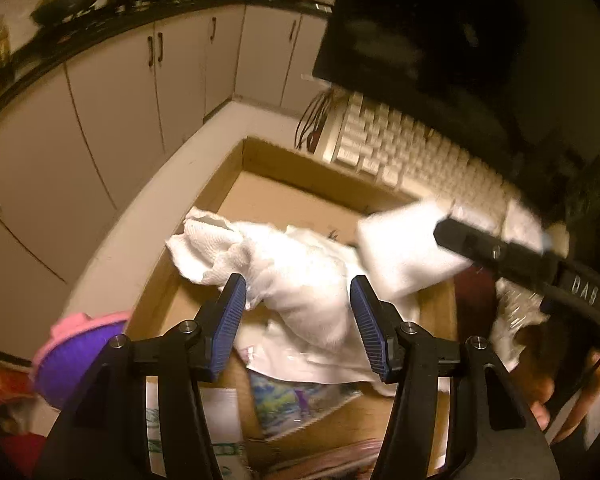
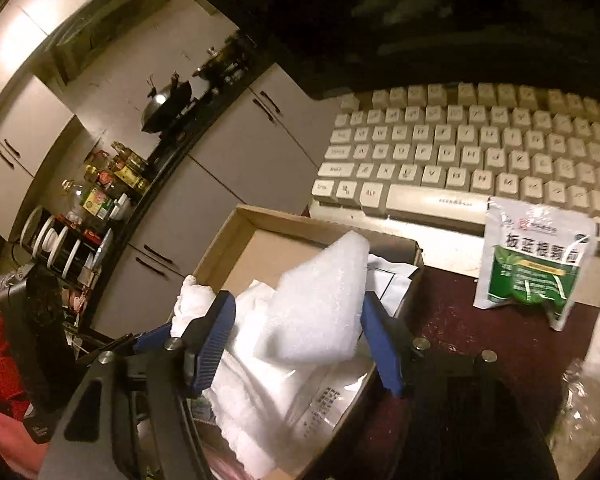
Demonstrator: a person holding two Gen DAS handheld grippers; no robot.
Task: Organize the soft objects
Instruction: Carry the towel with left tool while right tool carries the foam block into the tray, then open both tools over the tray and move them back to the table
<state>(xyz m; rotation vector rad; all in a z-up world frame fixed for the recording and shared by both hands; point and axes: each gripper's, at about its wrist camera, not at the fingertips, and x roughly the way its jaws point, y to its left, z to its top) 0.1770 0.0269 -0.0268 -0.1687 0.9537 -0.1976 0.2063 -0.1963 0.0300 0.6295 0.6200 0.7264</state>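
An open cardboard box [image 1: 220,184] [image 2: 216,248] holds a crumpled white towel [image 1: 300,272] [image 2: 244,392] over some flat packets. My left gripper [image 1: 298,292] hangs open just above the towel, its blue pads apart and gripping nothing. A white foam block [image 2: 320,304] [image 1: 404,252] sits tilted on the towel between the jaws of my right gripper [image 2: 298,308]. That gripper is open. There is a clear gap at its left pad, and the block rests close against the right finger. In the left wrist view the block is blurred beside the right gripper's black finger [image 1: 480,248].
A cream keyboard [image 2: 460,148] [image 1: 420,152] lies behind the box, under a dark monitor [image 1: 420,32]. A green-and-white sachet [image 2: 532,264] leans on the keyboard's front edge. Clear plastic wrap [image 2: 592,400] lies at the right. A purple-and-pink object [image 1: 76,356] sits left of the box. Kitchen cabinets stand beyond.
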